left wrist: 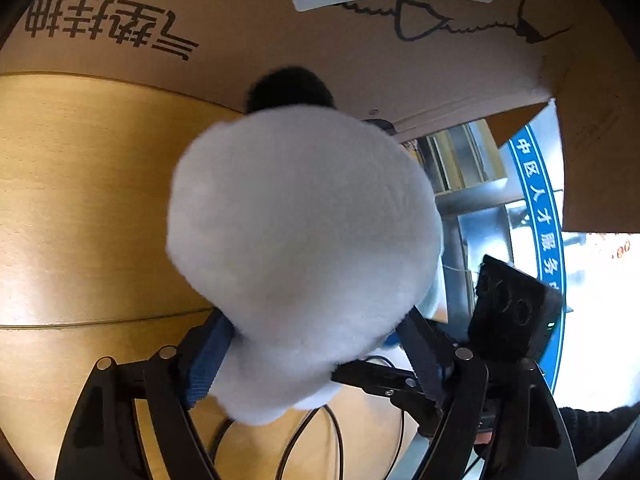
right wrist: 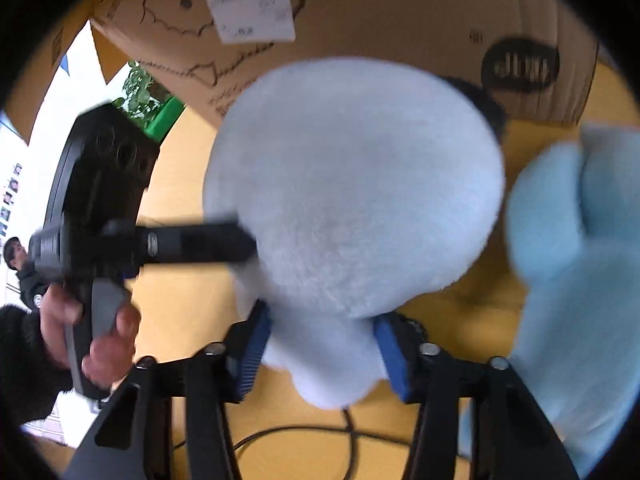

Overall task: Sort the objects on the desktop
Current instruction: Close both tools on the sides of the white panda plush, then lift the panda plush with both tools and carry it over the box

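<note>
Item: white plush toy point(left wrist: 304, 240), black tuft at its far end, lying on the wooden worktop point(left wrist: 80, 200) before a cardboard box point(left wrist: 360, 48).

Left hand-held gripper point(left wrist: 316, 352): blue pads against the toy's narrow lower part, pinching it. Right hand-held gripper point(right wrist: 320, 344): likewise pinching that part.

Progress: early by my judgement; toy gripped, not yet placed anywhere.

Right view only: pale blue plush point(right wrist: 568, 248) beside the toy, the person's hand point(right wrist: 96, 332), potted plant point(right wrist: 140, 92). Left view only: blue lettered banner point(left wrist: 540, 208).
</note>
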Tool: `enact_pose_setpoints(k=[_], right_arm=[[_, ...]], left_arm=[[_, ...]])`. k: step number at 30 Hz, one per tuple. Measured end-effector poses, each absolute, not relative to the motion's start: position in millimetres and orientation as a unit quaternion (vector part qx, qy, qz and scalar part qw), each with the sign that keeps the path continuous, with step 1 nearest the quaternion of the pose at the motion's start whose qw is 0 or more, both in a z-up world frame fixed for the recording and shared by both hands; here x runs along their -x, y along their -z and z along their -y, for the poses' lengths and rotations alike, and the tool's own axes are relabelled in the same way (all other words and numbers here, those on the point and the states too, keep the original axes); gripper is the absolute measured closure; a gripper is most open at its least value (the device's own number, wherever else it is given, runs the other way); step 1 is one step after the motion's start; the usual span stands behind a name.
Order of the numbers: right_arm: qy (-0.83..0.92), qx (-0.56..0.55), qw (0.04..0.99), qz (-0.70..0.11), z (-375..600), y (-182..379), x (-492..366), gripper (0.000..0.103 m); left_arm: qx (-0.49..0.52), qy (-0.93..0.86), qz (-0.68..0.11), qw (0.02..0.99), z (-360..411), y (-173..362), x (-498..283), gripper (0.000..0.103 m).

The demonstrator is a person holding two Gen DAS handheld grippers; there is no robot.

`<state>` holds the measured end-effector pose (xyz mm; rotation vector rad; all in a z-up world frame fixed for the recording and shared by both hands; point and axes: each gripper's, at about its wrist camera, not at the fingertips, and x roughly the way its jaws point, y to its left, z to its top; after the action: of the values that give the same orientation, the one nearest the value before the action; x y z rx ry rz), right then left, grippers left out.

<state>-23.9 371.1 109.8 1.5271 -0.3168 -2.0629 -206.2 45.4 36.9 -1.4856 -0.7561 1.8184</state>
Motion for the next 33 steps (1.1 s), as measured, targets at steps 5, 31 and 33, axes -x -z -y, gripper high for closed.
enact_pose_setpoints(k=[5,31,33], right_arm=[[0.746,-0.586,0.274,0.157,-381.4,-105.6,-4.6,0.062],[0.728,-0.551,0.28,0.298,-403.0,-108.6,20.3,0.043],[0.731,-0.553,0.287,0.28,-395.7,-117.9,7.7,0.048]], left_arm=[[0.594,-0.671,0.257,0.362,-43.5,-38.6,180.0,0.036],[0.567,-0.7,0.299,0.315,-31.0,-41.2,188.8,0.031],[0.571,-0.705,0.285,0.311,-28.2,-54.4,173.6,0.038]])
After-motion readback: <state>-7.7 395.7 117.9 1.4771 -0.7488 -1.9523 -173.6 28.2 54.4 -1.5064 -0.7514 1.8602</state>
